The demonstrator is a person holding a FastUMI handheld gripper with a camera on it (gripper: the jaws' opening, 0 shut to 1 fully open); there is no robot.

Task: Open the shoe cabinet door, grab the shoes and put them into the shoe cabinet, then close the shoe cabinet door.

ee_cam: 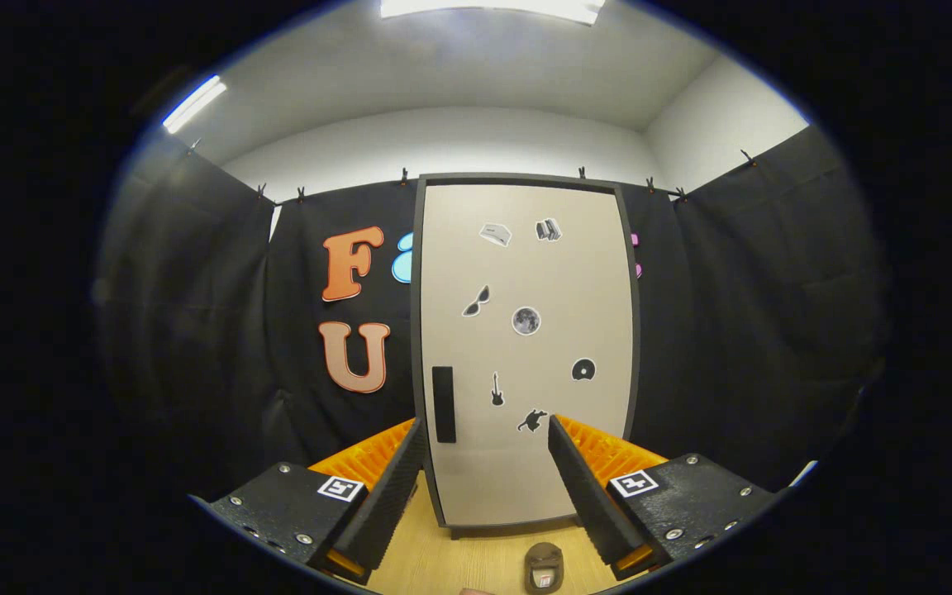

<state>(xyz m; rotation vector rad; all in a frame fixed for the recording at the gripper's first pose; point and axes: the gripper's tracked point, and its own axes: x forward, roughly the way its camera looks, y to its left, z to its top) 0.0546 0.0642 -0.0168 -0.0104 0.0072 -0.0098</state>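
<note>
The shoe cabinet (525, 347) stands upright ahead of me, its pale door shut inside a dark frame. A black vertical handle (443, 404) sits low on the door's left side, just beyond my left finger. Several small stickers dot the door. A brown shoe (544, 567) lies on the wooden floor between my fingers, close to me and partly cut off. My gripper (484, 450) is open, with nothing between its fingers, and it points at the lower part of the door.
Black cloth walls (195, 330) hang on both sides of the cabinet and behind it. A light wooden floor (443, 562) runs from me to the cabinet's foot. White wall and ceiling lights show above the cloth.
</note>
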